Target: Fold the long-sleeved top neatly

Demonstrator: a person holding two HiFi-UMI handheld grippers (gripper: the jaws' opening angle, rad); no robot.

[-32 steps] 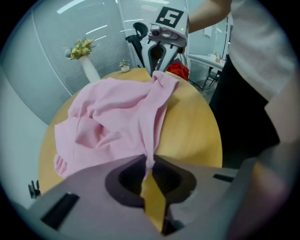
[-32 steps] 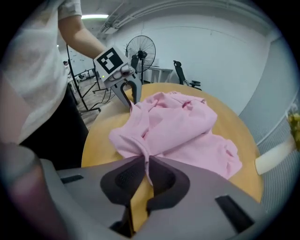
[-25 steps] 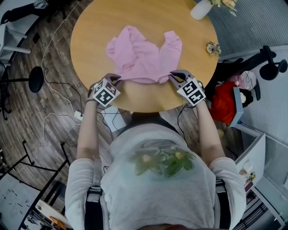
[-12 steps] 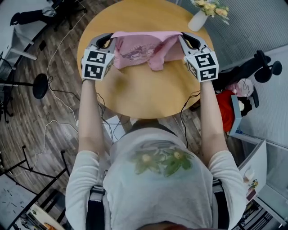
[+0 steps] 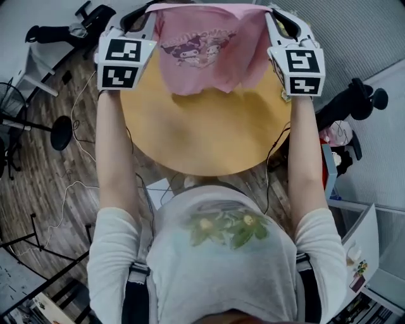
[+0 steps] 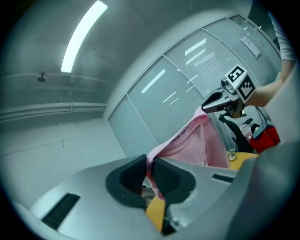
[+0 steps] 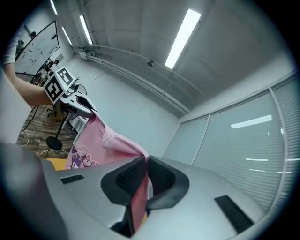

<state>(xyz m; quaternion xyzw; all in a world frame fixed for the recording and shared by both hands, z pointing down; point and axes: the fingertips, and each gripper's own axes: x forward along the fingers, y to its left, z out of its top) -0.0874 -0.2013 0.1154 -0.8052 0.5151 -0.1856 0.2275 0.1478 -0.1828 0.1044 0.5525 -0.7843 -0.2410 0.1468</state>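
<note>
A pink long-sleeved top point(image 5: 205, 54) with a cartoon print hangs in the air above the round wooden table point(image 5: 202, 136), stretched between both grippers. My left gripper point(image 5: 144, 11) is shut on the top's left edge, and pink cloth point(image 6: 180, 140) runs out from between its jaws point(image 6: 150, 171). My right gripper point(image 5: 273, 11) is shut on the top's right edge; the fabric point(image 7: 98, 140) leads away from its jaws point(image 7: 143, 180). Both grippers are held high and level. The top's lower part droops toward the table.
A white vase with flowers is hidden behind the raised top. A black stand point(image 5: 60, 130) and cables lie on the wooden floor at left. A red bag point(image 5: 332, 136) and a chair base point(image 5: 361, 101) sit to the right of the table.
Both grippers rose from the table's near edge to well above it, lifting the pink top off the table until it hangs spread between them.
</note>
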